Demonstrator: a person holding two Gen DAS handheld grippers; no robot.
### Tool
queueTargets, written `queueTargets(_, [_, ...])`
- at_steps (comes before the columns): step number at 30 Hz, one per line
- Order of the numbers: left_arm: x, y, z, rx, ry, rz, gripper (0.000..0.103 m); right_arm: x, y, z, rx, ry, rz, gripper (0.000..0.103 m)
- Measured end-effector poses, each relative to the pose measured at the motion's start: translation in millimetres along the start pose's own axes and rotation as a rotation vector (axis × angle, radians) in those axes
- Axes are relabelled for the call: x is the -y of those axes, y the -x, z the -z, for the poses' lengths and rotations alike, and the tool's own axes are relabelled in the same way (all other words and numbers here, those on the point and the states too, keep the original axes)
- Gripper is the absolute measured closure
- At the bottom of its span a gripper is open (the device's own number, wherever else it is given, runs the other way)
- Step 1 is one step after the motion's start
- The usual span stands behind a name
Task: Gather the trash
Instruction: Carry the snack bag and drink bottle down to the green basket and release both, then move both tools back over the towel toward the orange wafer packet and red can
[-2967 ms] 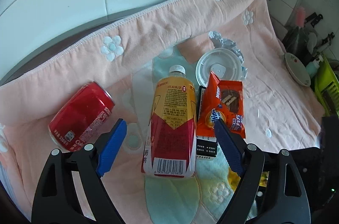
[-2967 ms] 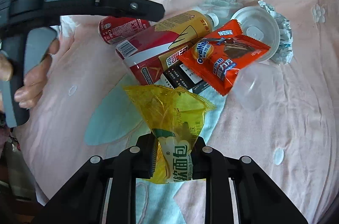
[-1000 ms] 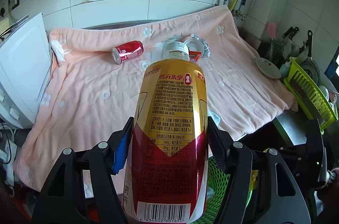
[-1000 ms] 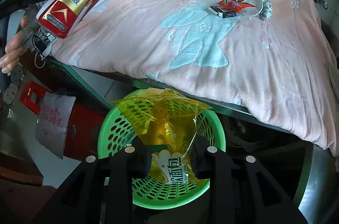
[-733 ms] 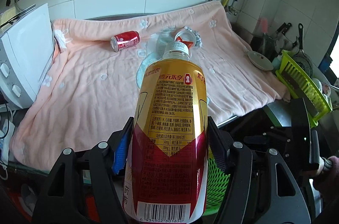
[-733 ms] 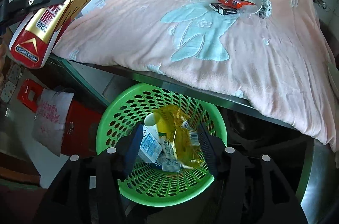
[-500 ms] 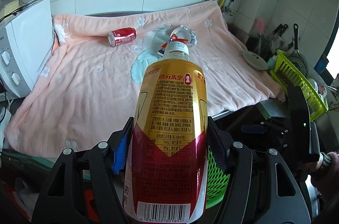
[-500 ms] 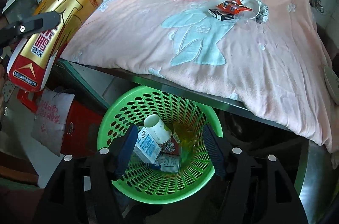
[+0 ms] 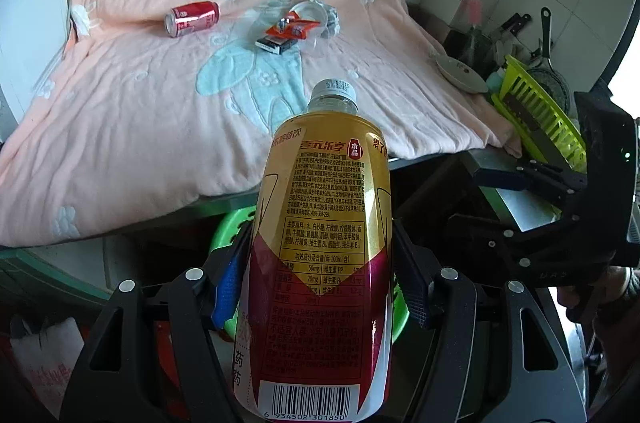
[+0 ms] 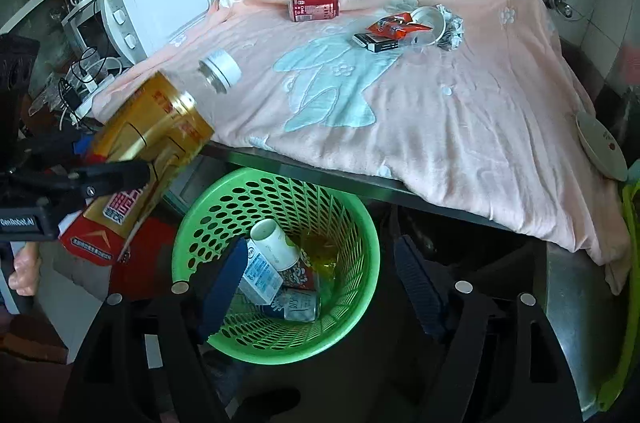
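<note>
My left gripper point(image 9: 320, 283) is shut on a gold and red drink bottle point(image 9: 324, 255) and holds it in the air just left of the green basket point(image 10: 352, 215); the bottle also shows in the right wrist view point(image 10: 148, 147). My right gripper point(image 10: 320, 275) is open and empty above the basket, which holds a yellow wrapper point(image 10: 320, 251), a paper cup point(image 10: 276, 243) and other trash. On the pink towel point(image 10: 440, 111) lie a red can point(image 10: 315, 7), an orange snack wrapper point(image 10: 394, 25), a black box point(image 10: 374, 43) and a clear lid point(image 10: 432, 23) with foil.
A white microwave point(image 10: 156, 7) stands left of the towel. A dish point(image 10: 602, 147) and a yellow-green rack point(image 9: 540, 115) sit at the right. The counter's metal edge point(image 10: 320, 171) runs above the basket.
My right gripper opened and dropped the yellow wrapper into the basket. My left gripper carried the bottle away from the towel, down toward the basket.
</note>
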State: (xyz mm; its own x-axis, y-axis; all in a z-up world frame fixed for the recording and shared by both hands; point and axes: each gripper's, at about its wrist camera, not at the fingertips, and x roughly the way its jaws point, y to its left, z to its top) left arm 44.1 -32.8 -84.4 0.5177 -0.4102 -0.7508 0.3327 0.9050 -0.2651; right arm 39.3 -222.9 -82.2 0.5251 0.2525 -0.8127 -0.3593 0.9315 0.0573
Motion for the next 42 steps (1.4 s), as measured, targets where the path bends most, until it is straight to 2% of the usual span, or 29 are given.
queueTargets(7, [18,-36,8,-0.065,0.018,0.03,0.038,12,8,6,0.013,-0.028,0.008,0.027])
queueTargets(10, [16,-48,11,-0.078,0.049,0.056,0.036,15,9,8,0.012,-0.038,0.004,0.027])
queueTargets(12, [15,-55,13,-0.09,0.06,0.07,0.031,16,7,8,0.009,-0.04,0.003,0.027])
queueTargets(14, [14,-58,15,-0.1,0.06,0.065,0.03,16,7,7,0.01,-0.038,0.001,0.027])
queueTargets(16, [12,-57,15,-0.094,0.06,0.078,0.03,16,6,6,0.01,-0.036,-0.003,0.027])
queueTargets(26, [-14,-35,-5,-0.038,0.086,0.015,0.029,14,0,-8,0.017,-0.023,-0.021,0.027])
queueTargets(33, [-36,-23,-28,0.008,0.1,-0.024,0.029,18,-11,-34,0.022,-0.031,-0.032,0.027])
queueTargets(42, [-73,-22,-56,0.03,0.125,-0.065,0.025,32,-41,-93,0.017,-0.072,-0.048,0.027])
